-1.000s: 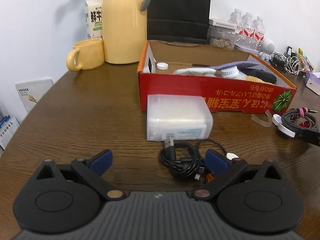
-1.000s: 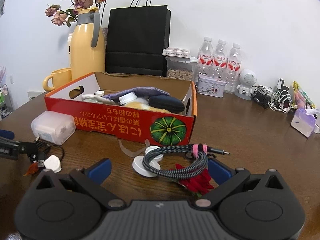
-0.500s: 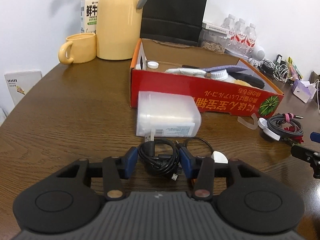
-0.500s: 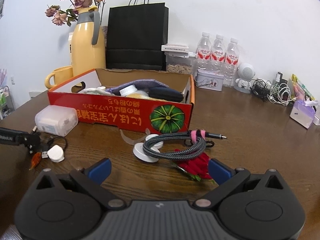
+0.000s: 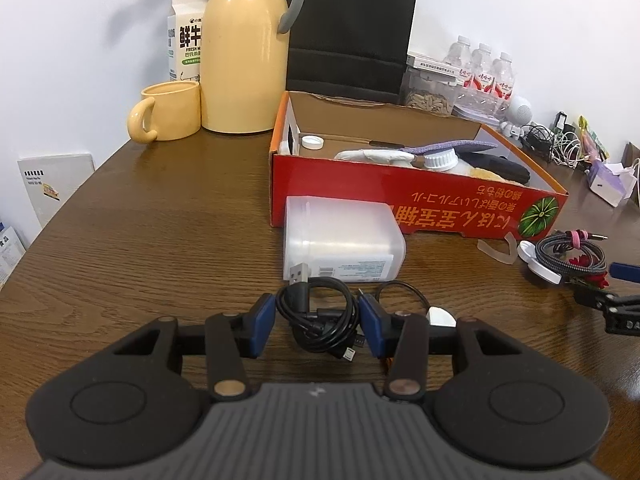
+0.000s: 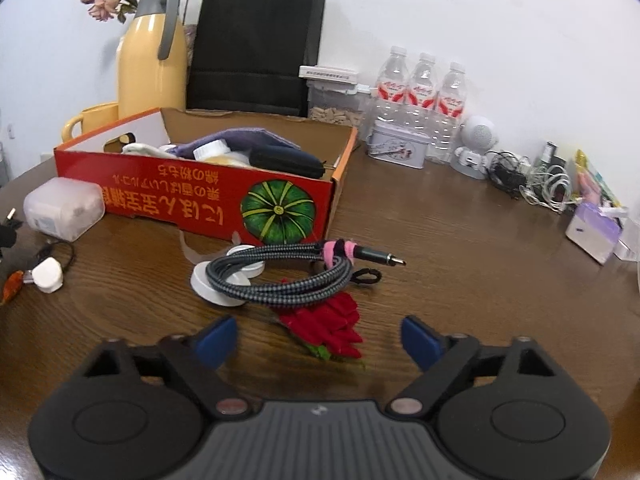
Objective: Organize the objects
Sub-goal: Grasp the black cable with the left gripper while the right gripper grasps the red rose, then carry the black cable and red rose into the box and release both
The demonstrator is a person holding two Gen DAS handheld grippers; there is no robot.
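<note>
On the table, left wrist view: left gripper [image 5: 317, 322] low over the brown table [image 5: 152, 240], blue pads either side of the black cable [image 5: 320, 316].
Left claw state: pinching the black cable coil – pads touch both flanks, USB plug pokes out at the far end.
Cable position: just beside the clear plastic box [image 5: 340, 240], which sits against the red cardboard box [image 5: 400, 204].
Why held so: gripped across the coil so the loops lift as one bundle, likely bound for the red box.
Red box contents: white cap, cloth, dark case, bottle – part filled, so sorting looks under way.
White plug [image 5: 440, 316]: beside the right pad, thin lead attached, not gripped.

Near table edge, right wrist view: right gripper [image 6: 318, 342] aimed at the braided cable [image 6: 280, 280].
Right claw state: spread wide, jaws closing; only the red flower [image 6: 328, 328] lies between the pads, untouched.
Braided cable: tied with a pink strap, resting on white round discs [image 6: 212, 284], in front of the red box.
Risk: closing here would catch the flower, not the cable.
</note>
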